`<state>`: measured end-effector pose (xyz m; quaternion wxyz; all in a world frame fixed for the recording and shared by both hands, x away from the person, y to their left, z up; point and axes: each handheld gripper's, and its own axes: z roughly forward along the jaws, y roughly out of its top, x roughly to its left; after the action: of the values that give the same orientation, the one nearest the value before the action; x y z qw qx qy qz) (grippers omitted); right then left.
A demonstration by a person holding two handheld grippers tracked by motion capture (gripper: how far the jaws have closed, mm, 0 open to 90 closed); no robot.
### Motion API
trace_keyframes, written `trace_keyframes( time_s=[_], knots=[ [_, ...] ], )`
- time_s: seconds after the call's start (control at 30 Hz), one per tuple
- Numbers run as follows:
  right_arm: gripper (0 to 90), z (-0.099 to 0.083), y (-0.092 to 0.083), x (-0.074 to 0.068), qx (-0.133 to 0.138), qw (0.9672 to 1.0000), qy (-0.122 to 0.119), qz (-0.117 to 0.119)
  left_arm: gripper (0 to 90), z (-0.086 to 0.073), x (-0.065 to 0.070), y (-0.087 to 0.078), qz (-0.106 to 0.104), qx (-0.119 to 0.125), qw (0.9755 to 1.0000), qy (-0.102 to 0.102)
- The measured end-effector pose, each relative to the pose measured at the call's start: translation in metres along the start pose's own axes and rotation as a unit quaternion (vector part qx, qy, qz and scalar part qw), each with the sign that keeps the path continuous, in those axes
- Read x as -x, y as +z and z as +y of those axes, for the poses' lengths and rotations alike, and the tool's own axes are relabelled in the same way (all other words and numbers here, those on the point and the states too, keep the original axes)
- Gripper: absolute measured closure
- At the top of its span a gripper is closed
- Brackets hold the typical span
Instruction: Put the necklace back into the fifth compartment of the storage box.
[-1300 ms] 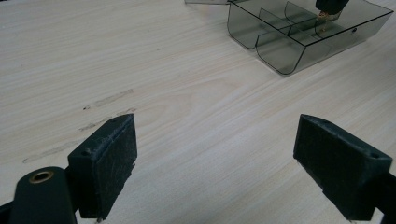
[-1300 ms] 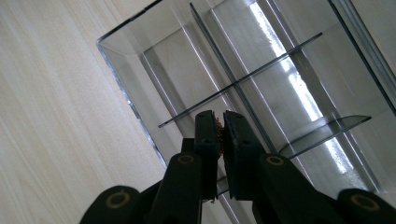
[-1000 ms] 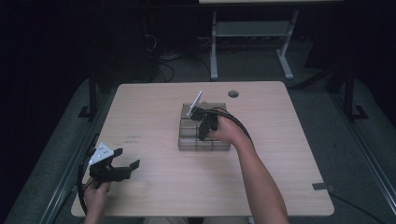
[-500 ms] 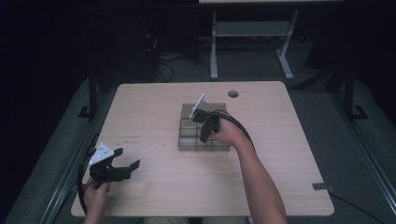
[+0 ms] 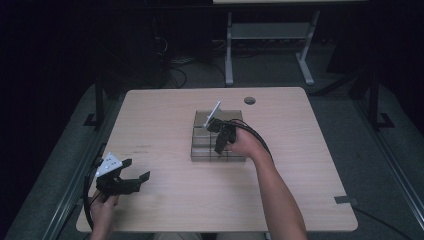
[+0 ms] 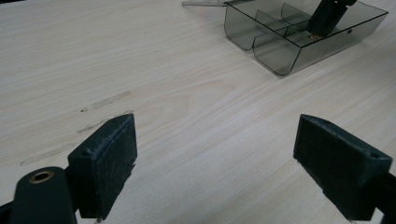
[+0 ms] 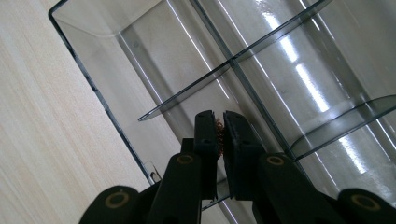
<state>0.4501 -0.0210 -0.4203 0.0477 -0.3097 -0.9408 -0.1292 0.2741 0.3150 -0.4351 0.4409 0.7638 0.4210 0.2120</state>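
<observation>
A clear smoky divided tray (image 5: 200, 156) stands at the middle of the wooden table (image 5: 310, 165). My right gripper (image 5: 218, 146) points down into one of its near compartments. In the right gripper view the jaws (image 7: 220, 122) are shut on a small coppery, wiry bit (image 7: 219, 135) just above the tray's floor, beside a divider (image 7: 187, 95). My left gripper (image 5: 137, 172) hovers near the table's front left corner, well apart from the tray. Its jaws (image 6: 215, 154) are wide open with bare wood between them. The left gripper view also has the tray (image 6: 280, 56) and the right gripper (image 6: 322, 23) farther off.
A round cable hole (image 5: 250, 100) lies behind the tray near the table's far edge. A white metal stand (image 5: 265, 35) is on the floor beyond the table. Grey tape (image 5: 346, 200) marks the right front edge. Faint scuffs (image 6: 102, 100) mark the wood.
The right gripper has dipped slightly lower and nearer over the tray's front compartments. The left gripper has stayed in place, open.
</observation>
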Motion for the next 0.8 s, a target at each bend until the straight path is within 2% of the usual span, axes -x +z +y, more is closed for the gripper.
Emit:
trace_keyframes(
  time_s=[0.13,0.2,0.43,0.7,0.8],
  knots=[
    [82.7,-0.001,-0.001,0.000,0.002,1.0000,0.001,-0.003,13.1,0.000,0.000,0.000,-0.001,0.001,1.0000,0.000],
    [78.3,-0.002,-0.003,0.001,0.004,1.0000,0.004,-0.003,13.1,0.000,0.000,0.000,0.001,-0.003,1.0000,0.003],
    [78.1,-0.005,-0.009,0.000,0.011,0.9999,-0.002,-0.008,13.1,0.000,0.001,0.001,0.001,-0.001,1.0000,0.001],
    [75.9,-0.008,-0.016,-0.001,0.021,0.9997,-0.004,-0.007,13.1,0.001,0.002,0.002,-0.001,-0.004,1.0000,0.009],
    [75.2,-0.009,-0.020,-0.001,0.028,0.9996,-0.002,-0.003,13.1,0.000,0.001,0.002,0.000,-0.002,1.0000,0.005]
  ],
)
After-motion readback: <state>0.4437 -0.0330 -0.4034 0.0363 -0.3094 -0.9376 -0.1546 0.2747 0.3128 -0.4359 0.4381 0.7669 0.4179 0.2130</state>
